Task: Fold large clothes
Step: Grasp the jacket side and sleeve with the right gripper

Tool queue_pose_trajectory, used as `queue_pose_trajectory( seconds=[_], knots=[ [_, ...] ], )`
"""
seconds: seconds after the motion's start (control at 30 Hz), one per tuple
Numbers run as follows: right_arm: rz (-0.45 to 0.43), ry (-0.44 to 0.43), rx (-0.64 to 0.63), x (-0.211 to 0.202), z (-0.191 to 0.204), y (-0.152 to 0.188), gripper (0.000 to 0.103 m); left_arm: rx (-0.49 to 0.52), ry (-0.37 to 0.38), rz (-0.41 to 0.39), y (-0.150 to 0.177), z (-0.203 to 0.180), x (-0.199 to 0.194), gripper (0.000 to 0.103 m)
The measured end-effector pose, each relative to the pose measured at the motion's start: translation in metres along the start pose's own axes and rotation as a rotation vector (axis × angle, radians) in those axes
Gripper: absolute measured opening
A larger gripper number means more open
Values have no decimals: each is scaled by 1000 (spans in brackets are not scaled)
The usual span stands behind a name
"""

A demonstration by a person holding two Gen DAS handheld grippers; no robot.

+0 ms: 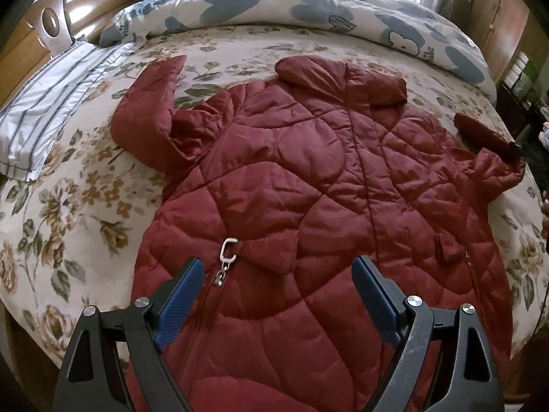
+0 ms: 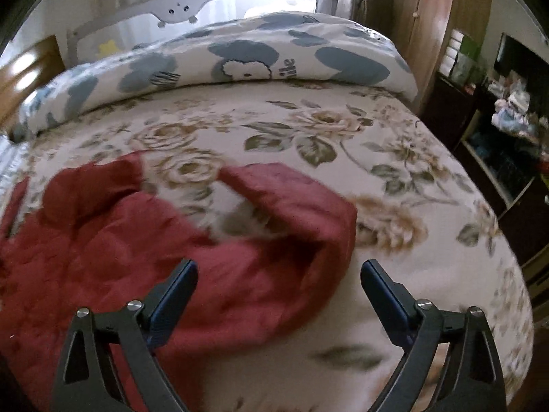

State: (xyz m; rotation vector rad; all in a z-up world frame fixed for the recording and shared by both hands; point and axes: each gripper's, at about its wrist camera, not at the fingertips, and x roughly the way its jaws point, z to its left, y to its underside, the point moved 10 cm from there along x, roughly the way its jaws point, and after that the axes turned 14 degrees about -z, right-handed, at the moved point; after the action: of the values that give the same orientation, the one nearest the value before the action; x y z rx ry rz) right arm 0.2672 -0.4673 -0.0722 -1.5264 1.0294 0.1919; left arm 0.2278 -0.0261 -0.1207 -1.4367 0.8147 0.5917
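Note:
A dark red quilted jacket (image 1: 308, 185) lies spread flat, front up, on the floral bed cover (image 1: 68, 206). Its left sleeve (image 1: 151, 103) bends up toward the pillow and its right sleeve (image 1: 494, 151) lies near the bed's right edge. A metal zipper pull (image 1: 224, 257) sits on a pocket near the hem. My left gripper (image 1: 278, 281) is open and empty above the lower part of the jacket. My right gripper (image 2: 278, 285) is open and empty above the jacket's right sleeve (image 2: 291, 213), which curves in a loop in this blurred view.
A rolled white-and-blue duvet (image 1: 308, 13) lies along the far side of the bed. A striped pillow (image 1: 48, 110) lies at the left by the wooden headboard (image 1: 31, 34). A wooden wardrobe (image 2: 439, 17) and dark shelves (image 2: 501, 144) stand to the right.

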Motion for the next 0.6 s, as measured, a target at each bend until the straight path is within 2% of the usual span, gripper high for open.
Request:
queue_pose_trajectory(
  seconds=[0.1, 0.17, 0.23, 0.27, 0.33, 0.4, 0.5, 0.6],
  knots=[
    [41, 39, -34, 31, -6, 0, 86, 0, -2, 6, -4, -1, 10, 88],
    [80, 44, -40, 48, -9, 5, 79, 0, -4, 5, -7, -1, 17, 88],
    [105, 36, -27, 59, -11, 9, 69, -3, -5, 12, -7, -1, 23, 88],
    [110, 27, -16, 63, -10, 12, 59, -5, -5, 13, -7, -1, 25, 88],
    [109, -6, 20, 62, -9, 14, 43, -7, -7, 25, -4, -1, 31, 88],
    [95, -38, 51, 57, -7, 13, 35, -9, -6, 29, -3, -2, 35, 88],
    [68, -105, 97, 42, 5, 9, 29, -20, 3, 37, 0, -3, 40, 88],
    [28, -218, 141, 14, 31, 2, 27, -36, 20, 42, 2, -4, 43, 88]
  ],
)
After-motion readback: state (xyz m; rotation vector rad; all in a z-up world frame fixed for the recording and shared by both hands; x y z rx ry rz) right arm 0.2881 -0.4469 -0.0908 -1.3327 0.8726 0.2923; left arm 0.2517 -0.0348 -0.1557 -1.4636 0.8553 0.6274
